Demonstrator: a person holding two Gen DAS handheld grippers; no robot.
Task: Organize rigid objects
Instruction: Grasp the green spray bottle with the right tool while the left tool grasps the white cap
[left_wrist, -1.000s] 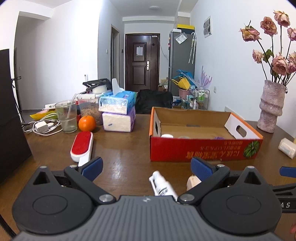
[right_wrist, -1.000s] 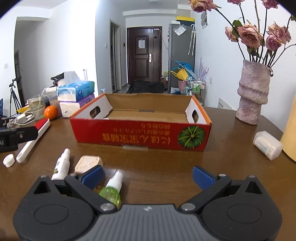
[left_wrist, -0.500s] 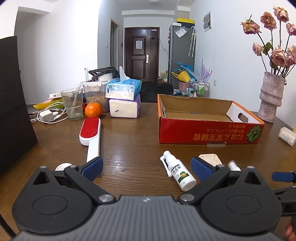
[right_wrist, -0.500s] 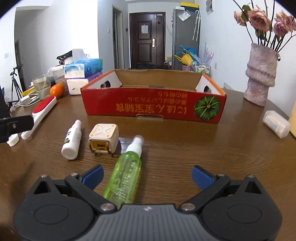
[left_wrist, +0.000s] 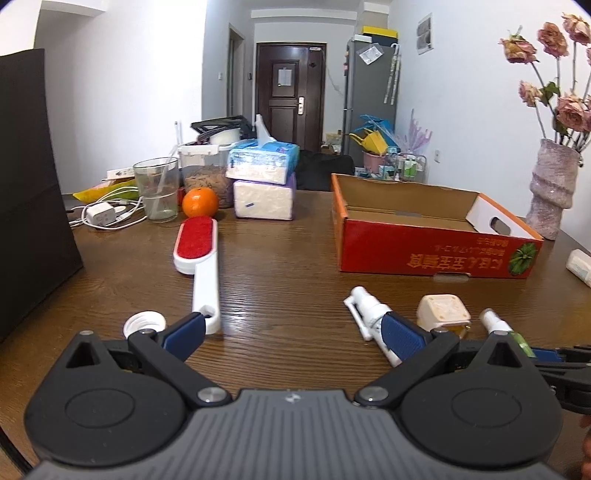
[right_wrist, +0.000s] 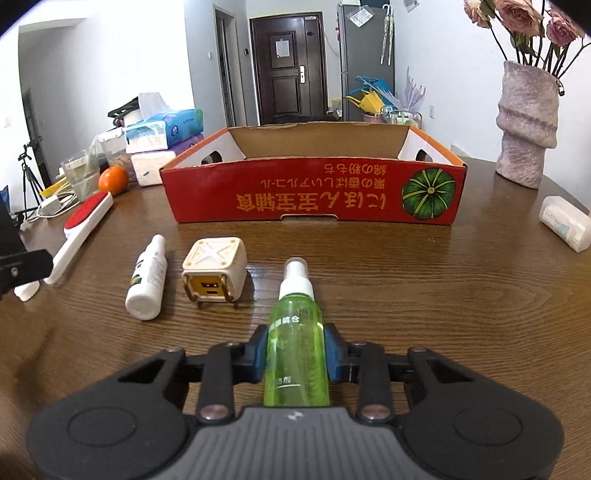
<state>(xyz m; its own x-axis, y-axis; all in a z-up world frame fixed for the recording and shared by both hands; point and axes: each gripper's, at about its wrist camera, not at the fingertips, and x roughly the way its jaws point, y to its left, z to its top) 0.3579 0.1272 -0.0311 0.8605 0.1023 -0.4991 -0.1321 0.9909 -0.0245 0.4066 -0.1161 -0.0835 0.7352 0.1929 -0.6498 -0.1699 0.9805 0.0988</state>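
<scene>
Right tongs (right_wrist: 295, 352) clamp translucent green cylindrical spray bottle (right_wrist: 295, 343).

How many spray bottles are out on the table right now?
2. The green bottle is clamped in the right gripper; the white bottle lies left of the small cube, in front of the red box. The box floor is partly hidden.

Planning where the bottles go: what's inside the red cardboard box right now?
The visible part of the red box shows only bare cardboard floor. Its front wall hides the near strip of floor.
</scene>
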